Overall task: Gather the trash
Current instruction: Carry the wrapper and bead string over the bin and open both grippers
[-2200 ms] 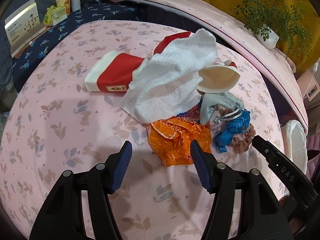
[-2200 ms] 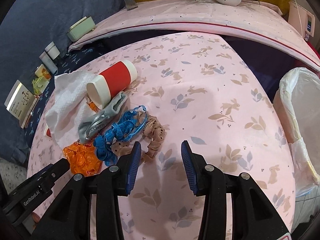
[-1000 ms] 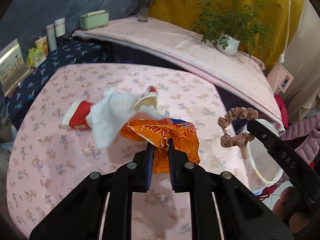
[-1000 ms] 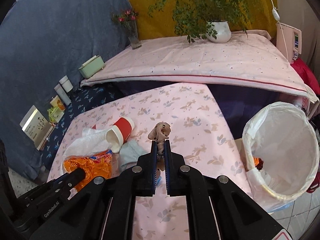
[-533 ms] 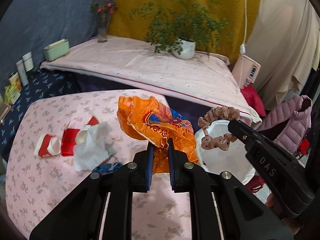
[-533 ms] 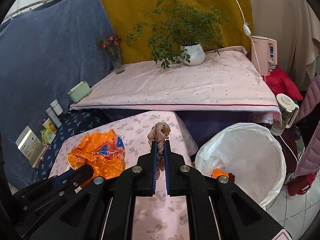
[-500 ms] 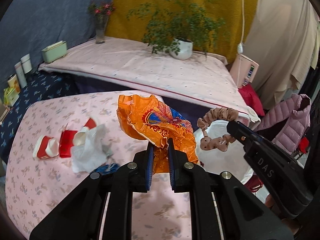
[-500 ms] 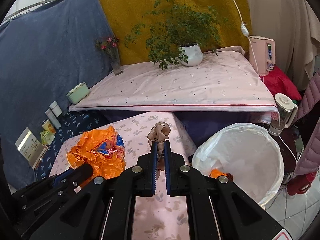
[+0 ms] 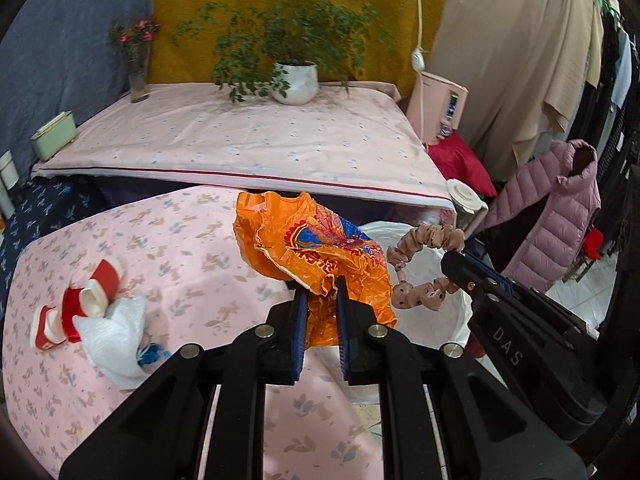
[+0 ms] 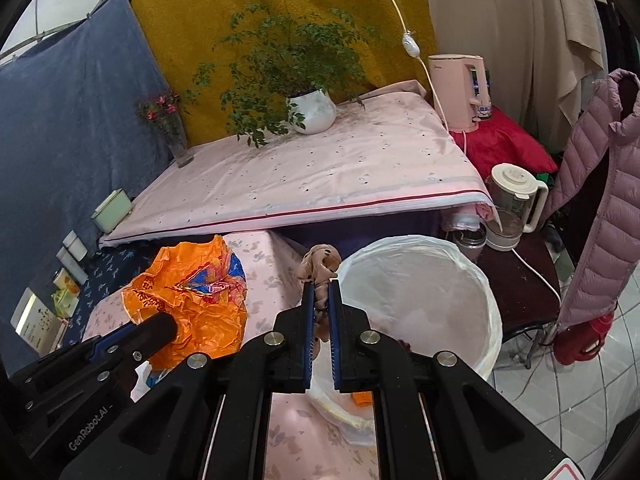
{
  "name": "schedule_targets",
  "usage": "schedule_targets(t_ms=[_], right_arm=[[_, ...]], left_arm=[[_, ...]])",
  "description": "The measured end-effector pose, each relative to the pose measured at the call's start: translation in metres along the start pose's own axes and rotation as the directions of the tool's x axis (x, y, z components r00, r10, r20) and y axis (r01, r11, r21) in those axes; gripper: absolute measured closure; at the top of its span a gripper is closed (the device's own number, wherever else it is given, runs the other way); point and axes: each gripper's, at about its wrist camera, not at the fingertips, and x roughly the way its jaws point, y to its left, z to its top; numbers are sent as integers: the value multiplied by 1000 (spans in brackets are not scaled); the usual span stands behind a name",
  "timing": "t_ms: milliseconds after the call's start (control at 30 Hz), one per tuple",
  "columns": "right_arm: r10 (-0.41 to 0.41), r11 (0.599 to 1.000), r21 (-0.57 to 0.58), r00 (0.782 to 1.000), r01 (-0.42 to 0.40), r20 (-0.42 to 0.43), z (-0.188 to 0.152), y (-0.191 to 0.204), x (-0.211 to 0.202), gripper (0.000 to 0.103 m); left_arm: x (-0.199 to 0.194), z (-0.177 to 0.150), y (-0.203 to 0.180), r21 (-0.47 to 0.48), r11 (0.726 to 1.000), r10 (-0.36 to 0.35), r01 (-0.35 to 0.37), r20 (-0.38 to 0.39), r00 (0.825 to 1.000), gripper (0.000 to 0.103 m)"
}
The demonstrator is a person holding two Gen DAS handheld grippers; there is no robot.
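With our left tool point(image 9: 320, 312) pinching the orange wrapper point(image 9: 312, 252) and our right tool point(image 10: 320, 312) pinching the scrunchie point(image 10: 320, 268), either could miss the lined bin point(image 10: 480, 280) if we release short of its rim.

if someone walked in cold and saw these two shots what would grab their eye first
Probably the crumpled orange wrapper pinched in the left gripper, held up over the pink table's edge. Next, the tan dotted scrunchie clamped in the right gripper, right beside the white-lined trash bin.
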Motion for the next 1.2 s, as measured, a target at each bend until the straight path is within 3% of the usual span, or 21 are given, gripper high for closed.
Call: schedule_targets(t_ms=[533,667,767,833,1200], right_arm=[[-53,996,65,997,57,-58,-5,-53,32,96],[-61,995,69,996,66,-71,-7,-57,41,96],[-65,995,75,995,71,-77,-7,-62,46,96],[-68,995,74,994,74,-80,-6,-62,49,96],[-55,998,28,991,59,-125,-9,-47,71,96]], left_arm=[[54,4,-37,45,995,-84,88,-84,993,90],[65,4,-39,34,994,-97,101,-95,991,84],[72,3,-40,40,996,-80,85,-105,991,70],[76,2,-39,33,996,-75,79,-112,991,67],[86,-5,-8,-31,999,8,-12,-134,991,66]])
